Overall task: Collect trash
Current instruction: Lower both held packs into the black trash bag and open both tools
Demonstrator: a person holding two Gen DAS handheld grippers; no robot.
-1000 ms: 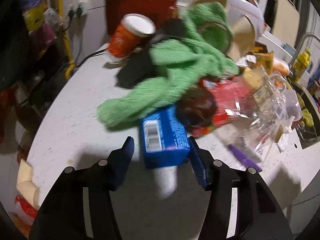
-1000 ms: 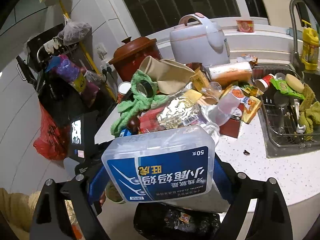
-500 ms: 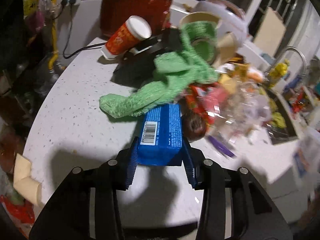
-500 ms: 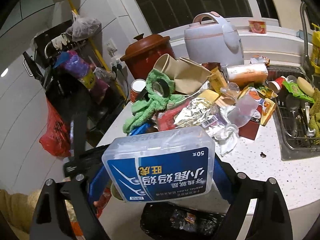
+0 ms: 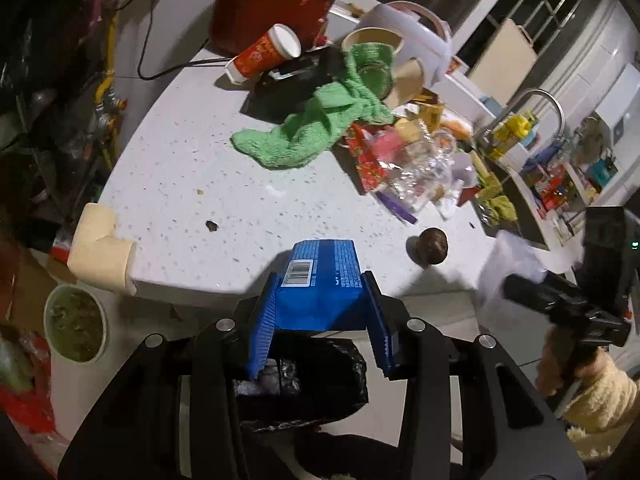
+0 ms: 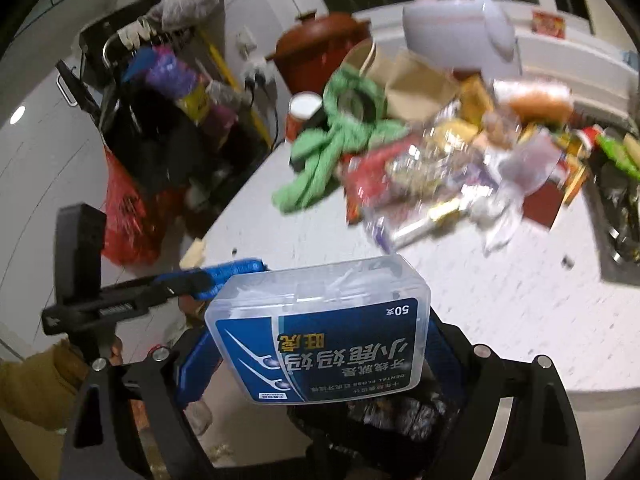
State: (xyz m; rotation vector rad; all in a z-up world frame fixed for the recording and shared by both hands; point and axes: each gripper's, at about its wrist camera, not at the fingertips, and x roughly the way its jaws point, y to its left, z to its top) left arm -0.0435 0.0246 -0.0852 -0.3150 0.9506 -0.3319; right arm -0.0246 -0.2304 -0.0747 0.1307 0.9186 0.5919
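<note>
My left gripper (image 5: 320, 308) is shut on a blue snack packet (image 5: 320, 284) and holds it off the counter's front edge, above a bin lined with a black bag (image 5: 308, 384). My right gripper (image 6: 320, 344) is shut on a clear dental floss box with a blue label (image 6: 320, 332), held above the same black bin bag (image 6: 392, 412). The left gripper also shows in the right wrist view (image 6: 224, 272) at the left. A pile of wrappers and plastic bags (image 5: 404, 156) lies on the white counter (image 5: 200, 176).
A green cloth (image 5: 316, 128), a red paper cup (image 5: 264, 54), a red pot (image 5: 272, 0) and a white cooker (image 5: 408, 28) sit at the back. A brown round object (image 5: 432, 246) lies near the front edge. A foam corner guard (image 5: 100, 244) marks the counter corner. A sink (image 6: 616, 200) is right.
My left gripper closed on the blue packet, lifted it off the counter and pulled it back over the bin. The brown round object rolled free. My right gripper shifted slightly, still holding the box.
</note>
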